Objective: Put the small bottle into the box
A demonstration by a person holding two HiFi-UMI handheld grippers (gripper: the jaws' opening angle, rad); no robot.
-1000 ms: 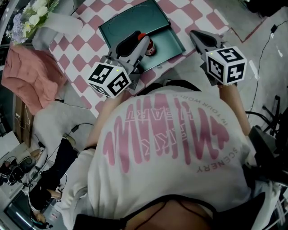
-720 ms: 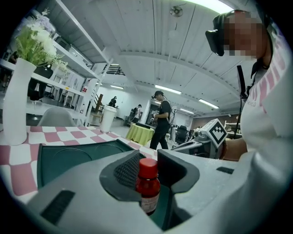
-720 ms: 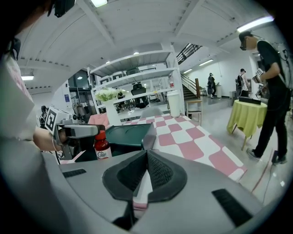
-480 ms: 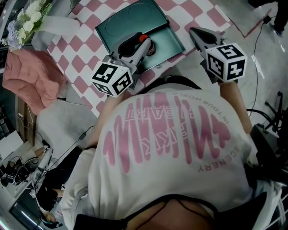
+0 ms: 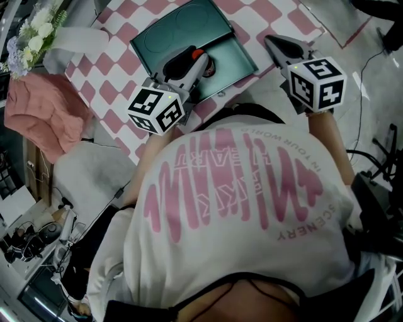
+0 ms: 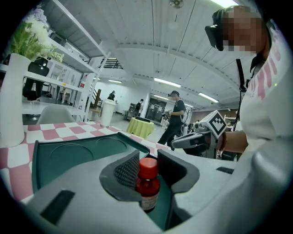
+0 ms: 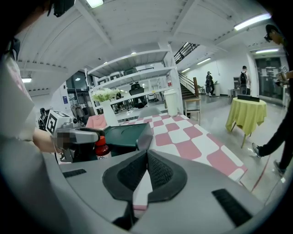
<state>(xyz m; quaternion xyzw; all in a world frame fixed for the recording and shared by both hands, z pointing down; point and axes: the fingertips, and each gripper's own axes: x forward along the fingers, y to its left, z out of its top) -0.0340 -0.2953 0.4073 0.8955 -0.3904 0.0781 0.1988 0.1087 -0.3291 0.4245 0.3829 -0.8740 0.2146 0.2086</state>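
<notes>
Left claw (image 6: 147,155) lower than before, tight on small bottle (image 6: 147,182) over box (image 6: 68,157) — base hidden; right claw (image 7: 146,153) closed.

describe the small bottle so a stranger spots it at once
Find the pink checked table, then the green box on it. Between the left gripper's jaws, over the box's near edge, is the small bottle: red cap, the only bottle.

Bright, even light from ceiling strips (image 7: 252,21); fisheye bending, dark corners.
</notes>
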